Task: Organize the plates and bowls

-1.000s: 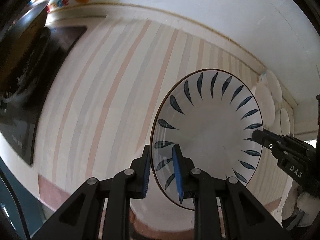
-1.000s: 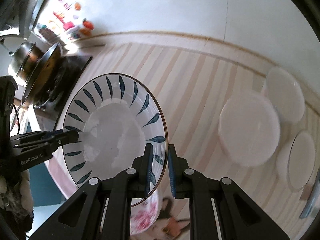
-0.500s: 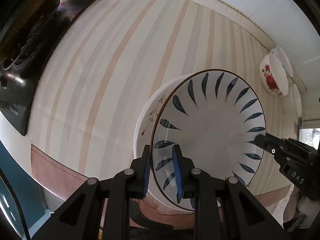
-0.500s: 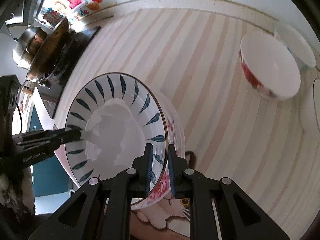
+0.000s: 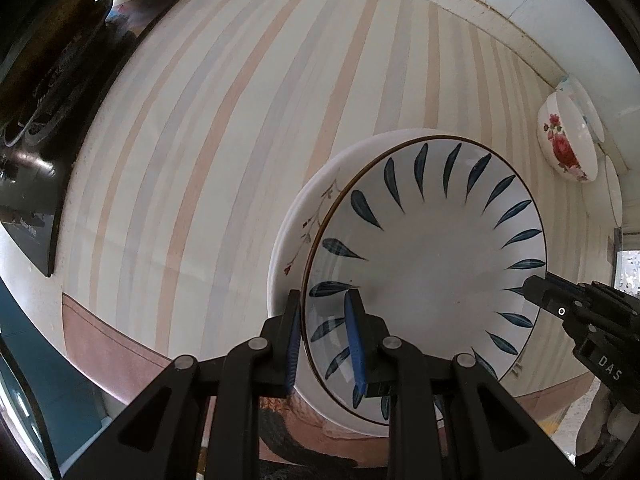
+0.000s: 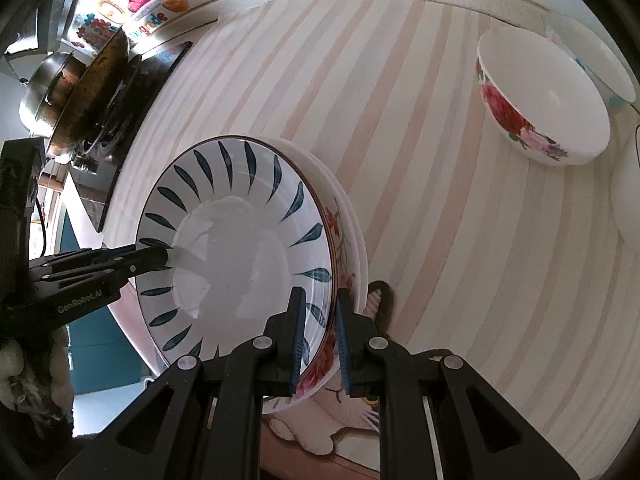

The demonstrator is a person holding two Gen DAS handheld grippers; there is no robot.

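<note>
Striped counter [image 6: 460, 208], stove [image 6: 92, 92] at 10 o'clock. Leaf-pattern plate [image 5: 424, 272]: 2 grippers, left [image 5: 322, 344] and right [image 6: 318, 340], clamped on opposite rims for level lowering onto floral plate stack [image 6: 352, 240]. Rose bowl [image 6: 552, 92] at 2 o'clock.

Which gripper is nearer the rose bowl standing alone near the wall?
Right. The right gripper grips the leaf plate's rim on the rose bowl's side; the left gripper grips the opposite rim.

Bright even daylight, soft glare on the glossy white leaf-patterned plate [image 6: 236, 256], heavy fisheye bending of the striped pastel tablecloth [image 5: 248, 128], black vignette in every corner, sharp focus
</note>
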